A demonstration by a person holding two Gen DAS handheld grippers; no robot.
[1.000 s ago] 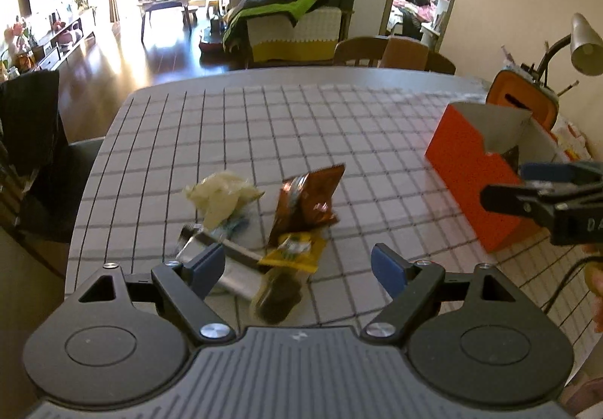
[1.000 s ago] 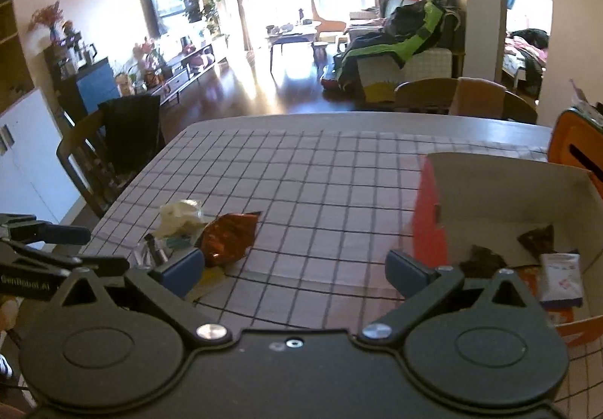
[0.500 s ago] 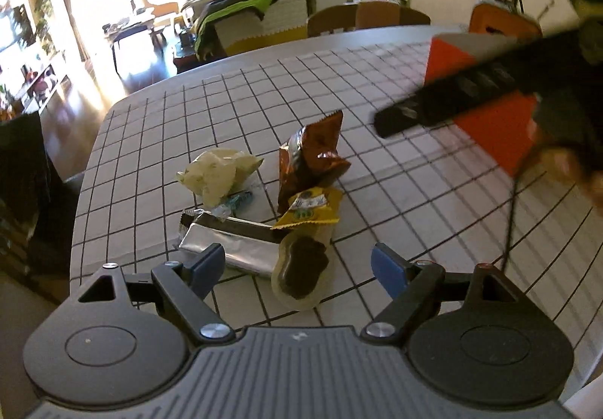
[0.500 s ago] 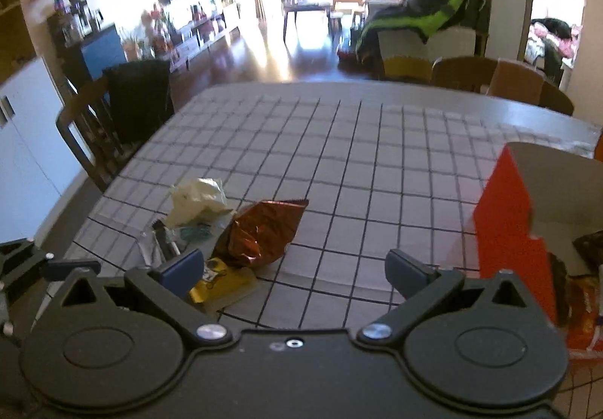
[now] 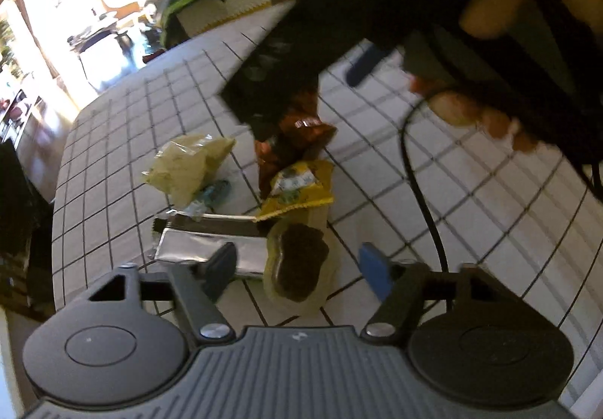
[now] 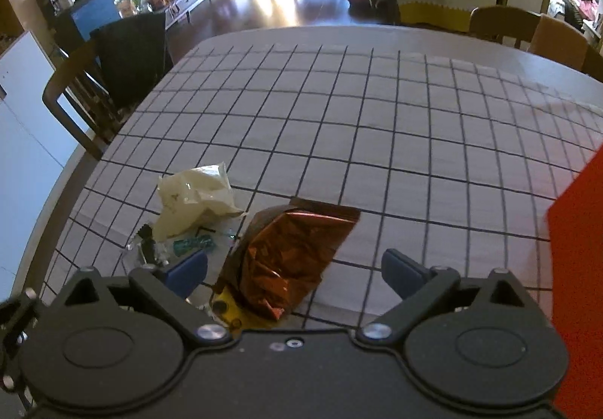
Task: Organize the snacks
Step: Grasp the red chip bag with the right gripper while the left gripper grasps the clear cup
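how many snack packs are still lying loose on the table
5: pale bag, copper bag, yellow pack, silver bar, clear cookie pack. More may be hidden underneath.

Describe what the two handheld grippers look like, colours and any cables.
The left gripper has a ribbed grey body, two black round housings with silver screws, black fingers and blue pads. The right gripper is built the same in smooth black with blue pads. A black cable hangs from it.

Five snack packets [image 5: 297, 189], one box [image 6: 576, 268]
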